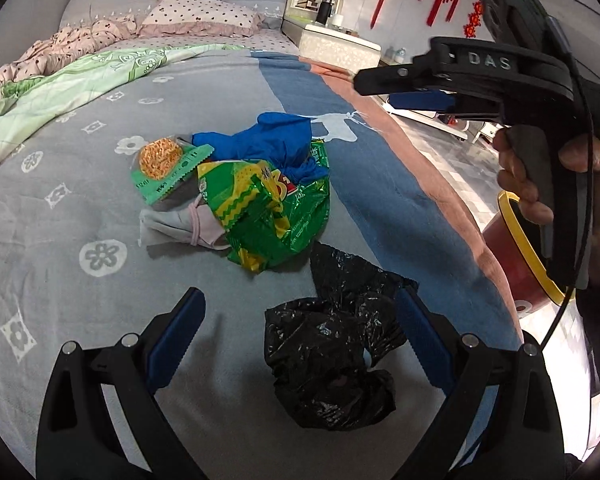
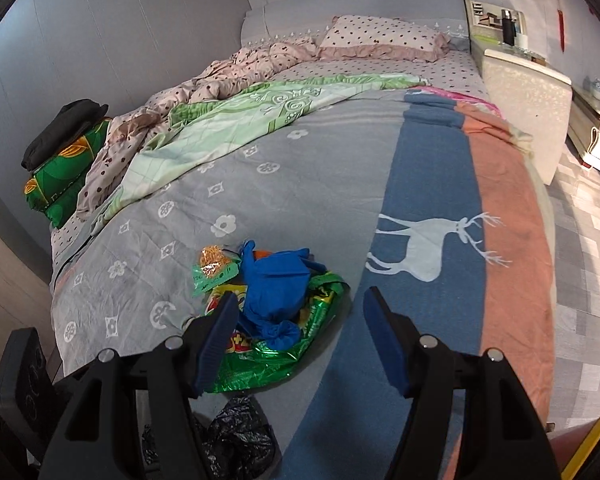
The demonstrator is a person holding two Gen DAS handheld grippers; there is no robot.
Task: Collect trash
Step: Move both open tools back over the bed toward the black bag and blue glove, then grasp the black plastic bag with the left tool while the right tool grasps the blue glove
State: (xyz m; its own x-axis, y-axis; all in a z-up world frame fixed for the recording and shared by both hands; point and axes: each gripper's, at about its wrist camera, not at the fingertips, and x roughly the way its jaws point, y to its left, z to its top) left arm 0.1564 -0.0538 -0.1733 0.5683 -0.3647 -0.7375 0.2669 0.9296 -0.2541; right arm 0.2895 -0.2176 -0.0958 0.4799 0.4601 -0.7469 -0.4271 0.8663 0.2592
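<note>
Left wrist view: left gripper (image 1: 300, 344) spread wide and empty, crumpled black bag (image 1: 332, 360) lying on the bed cover (image 1: 80, 208) just inside its right finger, bag's longer run leading away towards the trash pile (image 1: 256, 196) further ahead. Right wrist view: right gripper (image 2: 300, 340) partly spread, holding nothing, poised above the pile's near edge, blue glove (image 2: 274, 292) ahead between its fingers. Judged nearer to the bag: left; nearer to the pile: right.

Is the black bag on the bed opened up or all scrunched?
Scrunched. The black bag lies crumpled in a wrinkly lump on the bed, with no open mouth showing.
</note>
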